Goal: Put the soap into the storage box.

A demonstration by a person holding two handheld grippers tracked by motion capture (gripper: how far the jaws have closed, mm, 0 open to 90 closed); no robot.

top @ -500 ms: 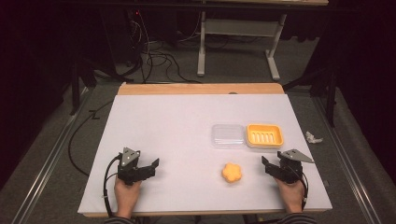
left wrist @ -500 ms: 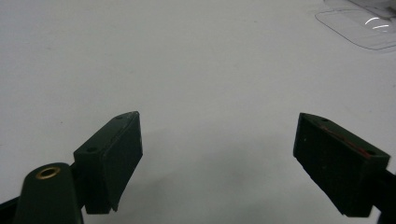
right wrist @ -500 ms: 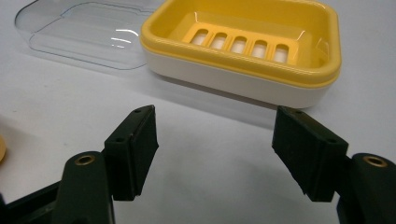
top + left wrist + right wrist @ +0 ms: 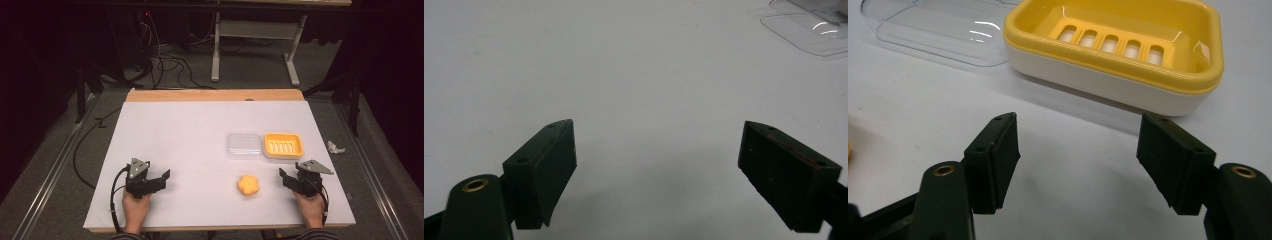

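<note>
An orange flower-shaped soap (image 4: pixel 249 185) lies on the white table (image 4: pixel 200 135), near the front right. Behind it stands a yellow soap dish (image 4: pixel 283 145) (image 4: pixel 1118 55) with a slotted insert. A clear plastic lid (image 4: pixel 244 145) (image 4: pixel 938 30) (image 4: pixel 811 32) lies flat just left of the dish. My left gripper (image 4: pixel 162 179) (image 4: pixel 659 170) rests at the front left, open, with bare table between its jaws. My right gripper (image 4: pixel 284 178) (image 4: pixel 1078 160) rests at the front right, open and holding nothing. It sits to the right of the soap and points toward the dish.
A wooden strip (image 4: pixel 215 95) runs along the table's far edge. A crumpled white scrap (image 4: pixel 335 147) lies on the floor off the right side. Cables (image 4: pixel 170 60) and a metal stand (image 4: pixel 255 40) sit on the floor beyond the table.
</note>
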